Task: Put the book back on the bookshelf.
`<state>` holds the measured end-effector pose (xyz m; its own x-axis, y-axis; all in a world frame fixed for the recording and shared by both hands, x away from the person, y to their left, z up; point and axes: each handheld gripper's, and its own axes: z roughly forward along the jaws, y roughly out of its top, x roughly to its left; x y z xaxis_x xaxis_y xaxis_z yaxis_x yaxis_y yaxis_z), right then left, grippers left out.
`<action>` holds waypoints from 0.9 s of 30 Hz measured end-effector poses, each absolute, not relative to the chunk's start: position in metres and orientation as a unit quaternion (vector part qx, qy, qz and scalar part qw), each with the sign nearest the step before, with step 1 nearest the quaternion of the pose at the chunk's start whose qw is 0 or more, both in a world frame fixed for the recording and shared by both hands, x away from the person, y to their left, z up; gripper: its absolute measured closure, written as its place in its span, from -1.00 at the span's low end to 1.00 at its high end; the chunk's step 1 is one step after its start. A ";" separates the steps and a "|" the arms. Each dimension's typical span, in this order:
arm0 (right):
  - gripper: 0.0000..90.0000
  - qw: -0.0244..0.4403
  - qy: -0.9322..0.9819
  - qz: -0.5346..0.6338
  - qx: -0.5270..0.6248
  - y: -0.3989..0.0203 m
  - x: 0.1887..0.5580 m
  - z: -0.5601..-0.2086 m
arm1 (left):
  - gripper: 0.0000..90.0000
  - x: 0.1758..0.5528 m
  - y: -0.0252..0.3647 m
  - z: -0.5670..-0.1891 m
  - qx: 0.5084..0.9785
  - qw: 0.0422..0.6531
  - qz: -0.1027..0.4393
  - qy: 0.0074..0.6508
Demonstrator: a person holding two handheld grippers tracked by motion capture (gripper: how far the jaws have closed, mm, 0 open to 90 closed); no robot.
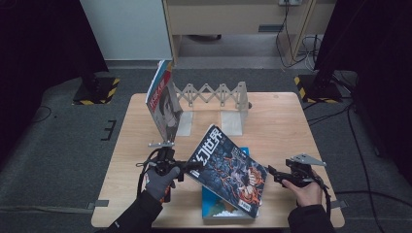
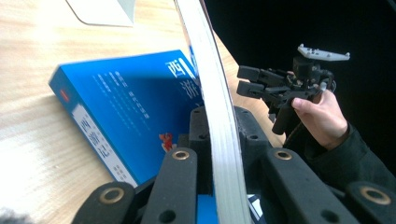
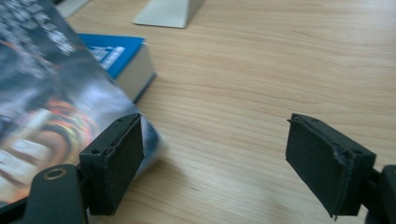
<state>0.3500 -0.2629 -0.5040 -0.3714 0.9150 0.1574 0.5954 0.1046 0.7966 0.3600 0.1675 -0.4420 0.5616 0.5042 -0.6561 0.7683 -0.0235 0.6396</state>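
left tongs (image 2: 219, 154) clamp magazine (image 1: 228, 170) edge, right tongs (image 3: 229, 163) agape

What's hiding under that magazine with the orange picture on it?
A blue book lies flat on the table under the magazine, which the left gripper holds tilted by one edge. The magazine covers most of the book's cover in the high view.

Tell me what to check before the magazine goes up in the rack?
1. Left gripper shut on the magazine: ok, its edge sits between the fingers.
2. Magazine lifted off the blue book: ok on the gripped side; far corner, cannot tell.
3. Right gripper free: ok, open, nothing between its fingers.
4. Space in the rack: ok, one standing book at its left end.
5. Grip firm enough: cannot tell.
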 end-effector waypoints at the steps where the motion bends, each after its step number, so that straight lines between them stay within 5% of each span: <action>1: -0.57 0.197 0.718 0.409 0.528 -0.265 0.351 -0.505 | 0.76 0.360 0.168 -0.440 0.705 0.534 -0.121 0.451; 27: -0.58 0.202 0.740 0.340 0.544 -0.282 0.361 -0.522 | 0.82 0.370 0.169 -0.370 0.690 0.589 -0.072 0.414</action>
<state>0.3611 -0.2817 -0.5218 -0.3258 0.9428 0.0707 0.6678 0.1766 0.7231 0.3699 0.1694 -0.3698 0.6472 0.4860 -0.5874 0.6565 0.0364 0.7535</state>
